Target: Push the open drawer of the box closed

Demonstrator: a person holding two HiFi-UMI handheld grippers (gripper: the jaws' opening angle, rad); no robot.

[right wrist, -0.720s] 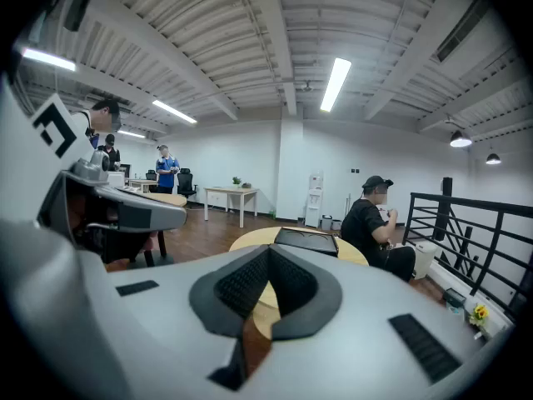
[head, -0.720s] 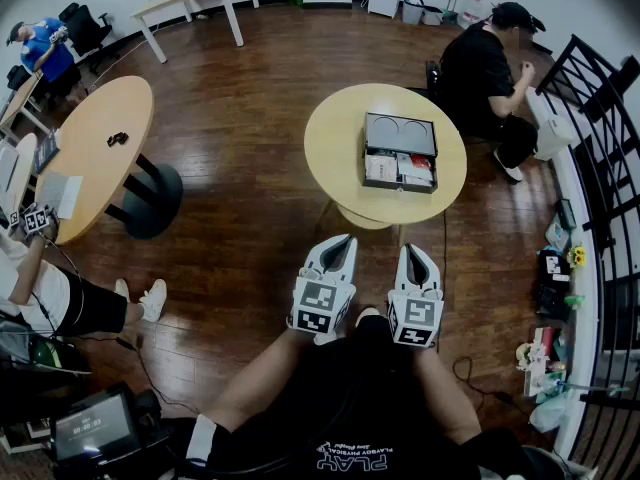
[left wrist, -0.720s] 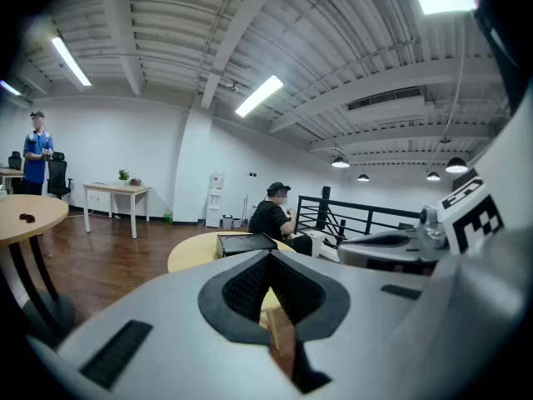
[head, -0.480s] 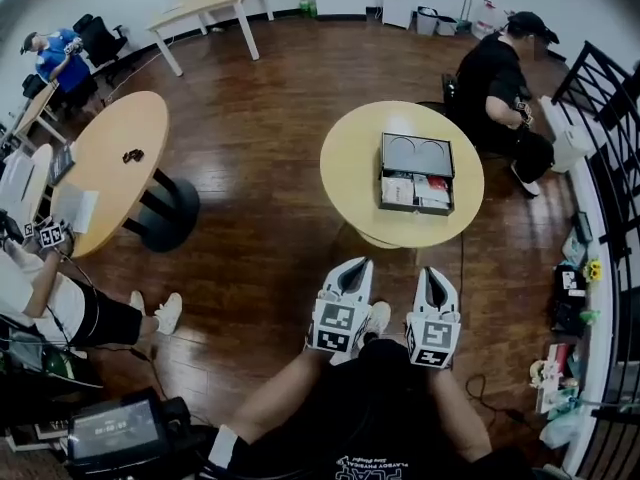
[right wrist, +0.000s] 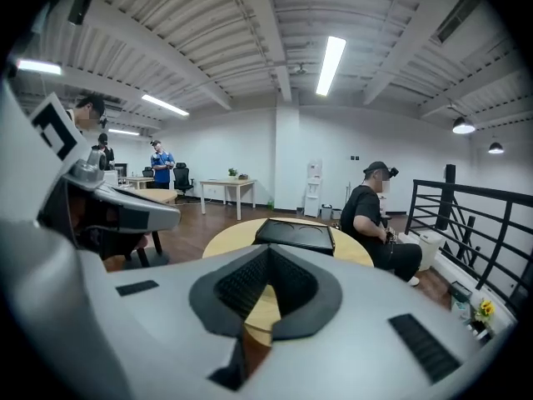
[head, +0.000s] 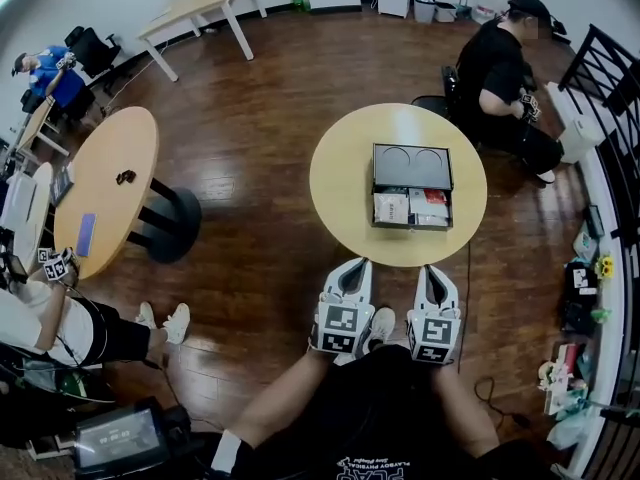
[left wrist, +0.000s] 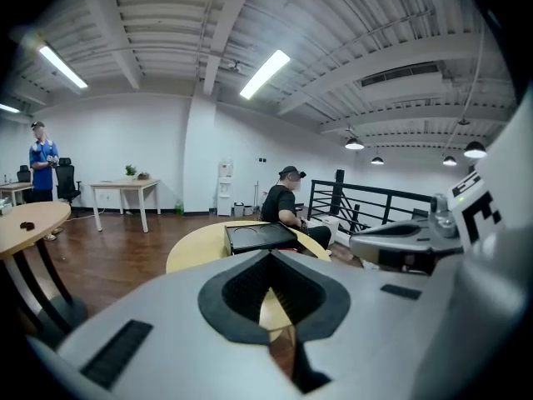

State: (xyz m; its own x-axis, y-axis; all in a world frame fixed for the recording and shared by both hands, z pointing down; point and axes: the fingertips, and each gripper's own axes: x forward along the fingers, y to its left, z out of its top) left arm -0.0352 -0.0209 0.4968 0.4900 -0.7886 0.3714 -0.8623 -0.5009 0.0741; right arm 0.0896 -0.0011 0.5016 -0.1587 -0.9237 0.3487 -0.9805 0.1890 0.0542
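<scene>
1. The left gripper (head: pixel 351 267) is held low, just ahead of the person's lap (head: pixel 372 398). It points forward, with its jaws pressed together and nothing between them.
2. The right gripper (head: pixel 436 273) is level with it and points the same way. Its jaws are also together and empty.
3. The two grippers lie side by side, near each other but not touching.

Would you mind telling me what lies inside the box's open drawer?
The drawer holds flat packets, white on the left, red and white on the right; anything farther back is hidden under the box top.
</scene>
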